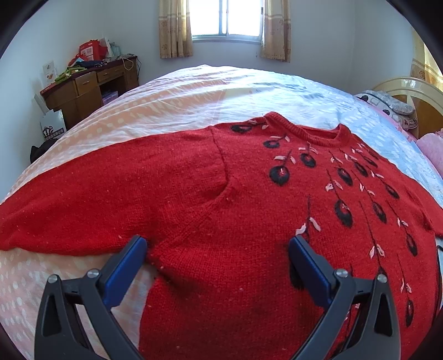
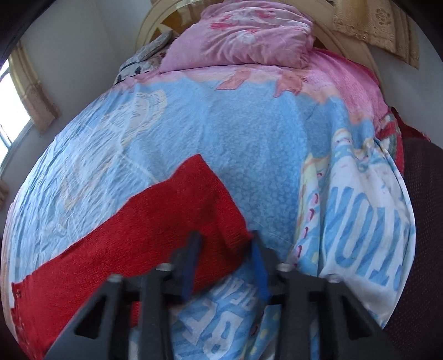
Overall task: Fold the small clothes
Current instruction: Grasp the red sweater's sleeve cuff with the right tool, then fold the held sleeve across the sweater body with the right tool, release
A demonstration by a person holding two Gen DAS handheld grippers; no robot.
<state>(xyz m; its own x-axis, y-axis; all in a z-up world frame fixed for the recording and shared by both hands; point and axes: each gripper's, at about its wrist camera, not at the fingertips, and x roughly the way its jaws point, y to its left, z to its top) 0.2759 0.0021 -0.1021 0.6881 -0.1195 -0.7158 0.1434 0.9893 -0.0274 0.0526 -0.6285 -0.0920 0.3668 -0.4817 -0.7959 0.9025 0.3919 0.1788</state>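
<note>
Mostly bed, patterned sheet; red sweater flat; window behind.

We see each gripper, the left gripper and the right gripper, built of black triangular-cutout arms, silver screws, and blue pads on its fingers.

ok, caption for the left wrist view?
Open left gripper poised over the armpit of a red knit sweater spread flat on a bed.
</note>
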